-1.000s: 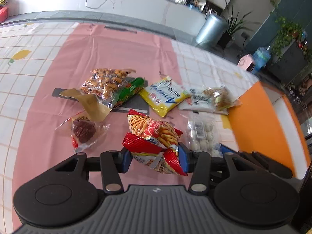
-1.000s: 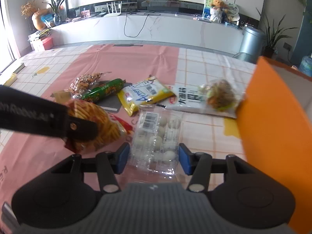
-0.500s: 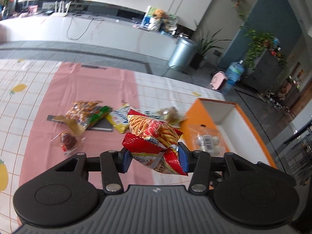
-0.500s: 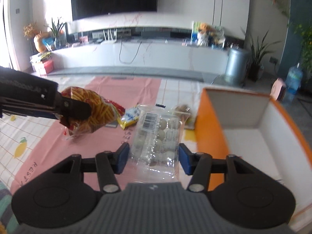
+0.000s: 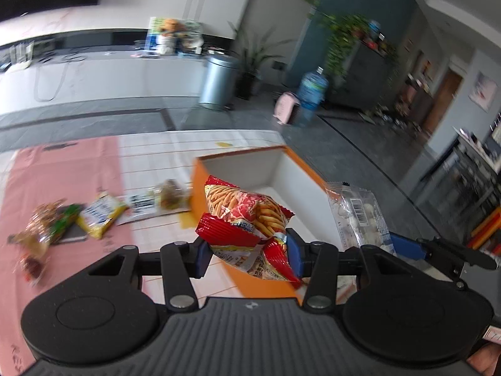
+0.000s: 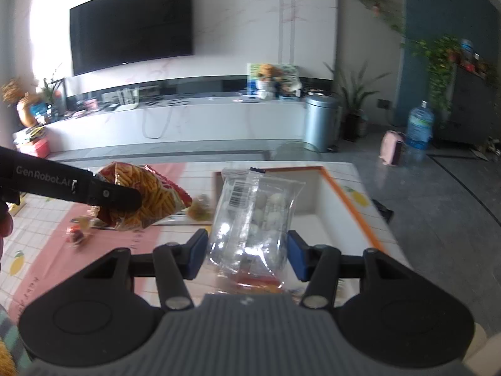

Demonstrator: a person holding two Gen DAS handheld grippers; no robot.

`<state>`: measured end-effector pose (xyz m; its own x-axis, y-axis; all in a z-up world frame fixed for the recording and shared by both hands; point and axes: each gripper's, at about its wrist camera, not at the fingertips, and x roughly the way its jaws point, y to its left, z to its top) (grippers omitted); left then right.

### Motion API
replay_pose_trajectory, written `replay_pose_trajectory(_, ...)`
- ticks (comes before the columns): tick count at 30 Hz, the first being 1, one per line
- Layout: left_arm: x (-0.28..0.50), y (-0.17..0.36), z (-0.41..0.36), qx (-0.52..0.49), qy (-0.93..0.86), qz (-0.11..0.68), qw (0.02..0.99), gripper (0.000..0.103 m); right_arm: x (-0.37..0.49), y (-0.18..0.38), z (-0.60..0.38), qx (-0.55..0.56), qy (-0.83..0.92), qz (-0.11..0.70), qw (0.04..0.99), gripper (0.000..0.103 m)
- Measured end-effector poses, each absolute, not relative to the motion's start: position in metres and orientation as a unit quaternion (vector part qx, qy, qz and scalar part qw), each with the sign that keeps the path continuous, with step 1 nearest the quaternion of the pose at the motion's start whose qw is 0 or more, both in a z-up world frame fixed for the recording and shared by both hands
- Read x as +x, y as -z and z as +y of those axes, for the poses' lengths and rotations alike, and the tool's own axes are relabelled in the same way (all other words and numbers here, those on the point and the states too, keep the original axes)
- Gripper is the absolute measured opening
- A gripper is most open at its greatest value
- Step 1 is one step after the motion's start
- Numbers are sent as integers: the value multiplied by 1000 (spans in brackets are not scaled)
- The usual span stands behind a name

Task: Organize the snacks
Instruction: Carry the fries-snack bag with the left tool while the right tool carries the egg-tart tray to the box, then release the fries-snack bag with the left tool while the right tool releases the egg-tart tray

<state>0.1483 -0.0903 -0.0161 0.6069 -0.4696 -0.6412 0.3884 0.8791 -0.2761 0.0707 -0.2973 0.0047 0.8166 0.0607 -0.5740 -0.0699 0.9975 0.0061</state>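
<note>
A red bag of stick crackers [image 5: 247, 216] hangs in the air with my left gripper [image 5: 247, 255] shut on its lower end. It is over the near left wall of the orange box [image 5: 198, 188], whose inside is white. My right gripper [image 6: 247, 255] is shut on a clear pack of white balls [image 6: 253, 216], held above the box's [image 6: 349, 206] open top. In the left wrist view that clear pack [image 5: 360, 216] rises at the right beside a right finger [image 5: 407, 248]. The right wrist view has a left finger [image 6: 109, 192] across the red bag [image 6: 156, 194].
Several snack packs lie on the pink and white tablecloth left of the box: a yellow pack [image 5: 100, 213], a white pack [image 5: 156, 200], a green pack [image 5: 62, 222]. A grey bin [image 5: 219, 81] and a water bottle [image 5: 310, 94] stand on the floor beyond the table.
Both grippers have risen off the table with their packs and swung right. The orange box now lies under them and the loose snacks have slid to the left.
</note>
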Motion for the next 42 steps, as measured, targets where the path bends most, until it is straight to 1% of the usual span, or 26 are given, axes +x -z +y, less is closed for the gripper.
replay_pose_trajectory(7, 158, 18, -148, -4, 275, 383, 882, 54, 59, -5, -355, -13, -13, 309, 951, 52)
replay_pose_trajectory(14, 169, 30, -180, 52, 288, 404, 867, 55, 82, 10, -381, -23, -48, 346, 937, 52)
replay_pose_trajectory(27, 221, 70, -219, 149, 267, 472, 827, 55, 169, 47, -393, -31, -122, 457, 880, 52)
replay_pose_trajectory(34, 247, 94, -237, 214, 260, 484, 808, 55, 210, 69, -378, -85, -141, 488, 857, 52)
replay_pose_trajectory(42, 266, 116, -245, 256, 253, 493, 792, 55, 233, 87, -369, -97, -149, 513, 840, 53)
